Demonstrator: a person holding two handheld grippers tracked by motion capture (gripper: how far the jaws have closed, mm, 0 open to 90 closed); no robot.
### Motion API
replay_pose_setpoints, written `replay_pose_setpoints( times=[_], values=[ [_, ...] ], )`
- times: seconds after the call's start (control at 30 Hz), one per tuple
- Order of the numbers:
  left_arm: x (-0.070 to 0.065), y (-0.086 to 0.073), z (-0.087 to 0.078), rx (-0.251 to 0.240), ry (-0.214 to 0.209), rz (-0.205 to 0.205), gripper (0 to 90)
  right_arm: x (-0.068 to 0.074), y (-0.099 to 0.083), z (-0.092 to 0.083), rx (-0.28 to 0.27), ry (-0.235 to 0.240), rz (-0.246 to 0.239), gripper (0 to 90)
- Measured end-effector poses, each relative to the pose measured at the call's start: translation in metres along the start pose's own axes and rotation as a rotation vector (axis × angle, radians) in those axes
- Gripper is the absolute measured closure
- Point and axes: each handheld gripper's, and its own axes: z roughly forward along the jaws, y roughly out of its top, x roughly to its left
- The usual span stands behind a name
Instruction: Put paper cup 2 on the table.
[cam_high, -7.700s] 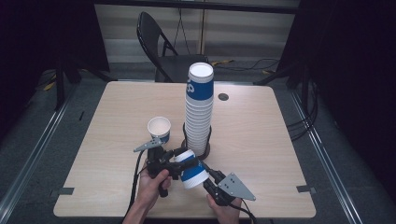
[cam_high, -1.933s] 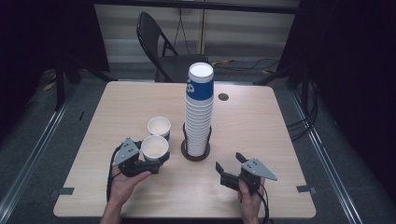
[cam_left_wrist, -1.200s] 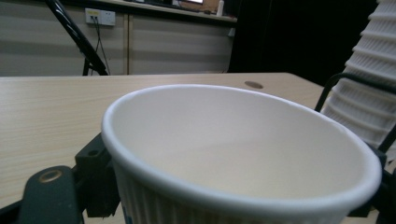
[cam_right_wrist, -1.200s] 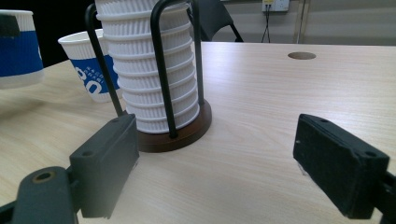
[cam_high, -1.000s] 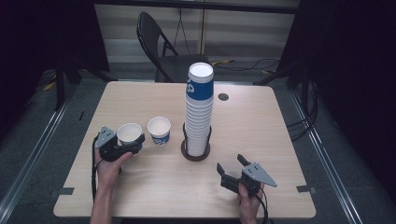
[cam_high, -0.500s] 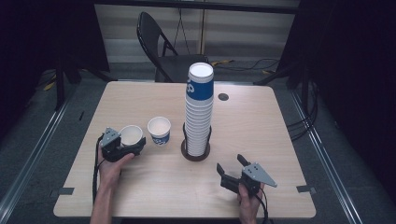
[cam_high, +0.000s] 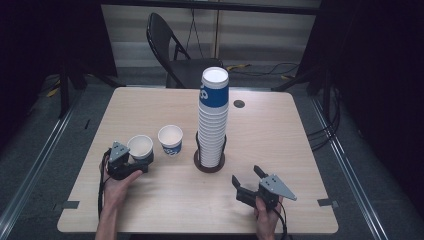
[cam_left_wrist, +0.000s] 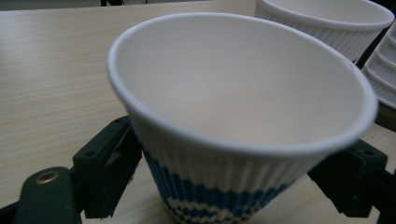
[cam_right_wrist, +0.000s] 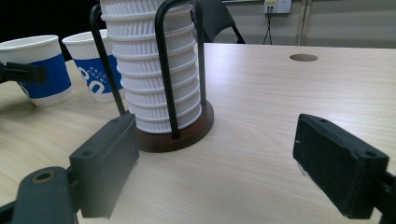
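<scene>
Gripping a paper cup (cam_high: 140, 147) at the left of the table (cam_high: 300, 140), left gripper (cam_high: 131, 163) pinching the ribbed wall low down, jaws on opposite sides, as confirmed in the left gripper view (cam_left_wrist: 243, 116); cup upright, base at or just above the wood, exact contact not discernible. Standing just right of it, apart, a second cup (cam_high: 170, 139) with blue print. Rising at centre, a tall stack of cups (cam_high: 213, 117) nested inside a wire holder (cam_right_wrist: 163, 70) on a dark round base (cam_right_wrist: 180, 133). Resting at lower right, right gripper (cam_high: 248, 183) with jaws spread wide and holding nothing, pointing toward the holder. Judging from thin paper walls: very light, easily crushed near the open rim, stiffer near the bottom and at the rolled lip; ribbing likely lending friction. Taking hold low on the wall with gentle pressure being the safest choice, avoiding any squeeze that ovalises the mouth.
</scene>
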Motion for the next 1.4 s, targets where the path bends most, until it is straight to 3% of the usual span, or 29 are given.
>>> replay_pose_setpoints(
  times=[0.1, 0.2, 0.27, 0.37, 0.5, 0.7, 0.77, 0.8, 0.93, 1.0, 1.13, 1.33, 1.4],
  values=[
    [-0.001, -0.004, -0.007, -0.011, 0.002, -0.027, 15.6, 0.0, 0.0, 0.0, 0.0, 0.001, -0.001, 13.7],
    [-0.004, -0.006, -0.014, -0.037, -0.003, -0.016, 15.6, 0.0, 0.0, 0.0, 0.001, -0.001, -0.001, 13.7],
    [-0.007, -0.008, -0.02, -0.057, 0.006, -0.045, 15.6, 0.0, 0.0, 0.0, 0.001, -0.004, -0.002, 13.7],
    [-0.012, -0.01, -0.032, -0.102, 0.008, -0.049, 15.5, 0.001, 0.0, 0.0, 0.001, -0.005, -0.003, 13.7],
    [-0.022, -0.009, -0.042, -0.138, -0.037, -0.024, 15.6, 0.001, 0.0, 0.0, 0.005, -0.003, -0.005, 13.7],
    [-0.046, -0.01, -0.049, -0.152, -0.092, 0.026, 15.6, 0.001, 0.0, 0.0, -0.003, -0.004, -0.002, 13.7],
    [-0.054, -0.01, -0.05, -0.163, -0.088, 0.038, 15.6, 0.001, 0.0, -0.001, -0.004, -0.004, -0.006, 13.7],
    [-0.057, -0.01, -0.049, -0.163, -0.095, 0.025, 15.6, 0.001, 0.0, -0.001, -0.005, -0.003, -0.005, 13.7],
    [-0.073, -0.007, -0.045, -0.167, -0.159, 0.067, 15.6, 0.0, 0.0, -0.001, -0.008, -0.002, -0.004, 13.7],
    [-0.079, -0.007, -0.039, -0.167, -0.171, 0.084, 15.8, 0.0, 0.0, 0.0, -0.004, -0.001, -0.002, 13.7],
    [-0.088, -0.008, -0.029, -0.178, -0.218, 0.073, 15.8, 0.001, 0.0, -0.001, -0.01, -0.002, -0.005, 13.7],
    [-0.107, -0.012, -0.021, -0.191, -0.223, 0.114, 15.7, 0.001, 0.0, -0.001, -0.007, -0.001, -0.01, 13.7],
    [-0.112, -0.016, -0.018, -0.181, -0.223, 0.105, 15.6, 0.002, 0.0, -0.001, -0.004, -0.003, -0.016, 13.7]
  ],
)
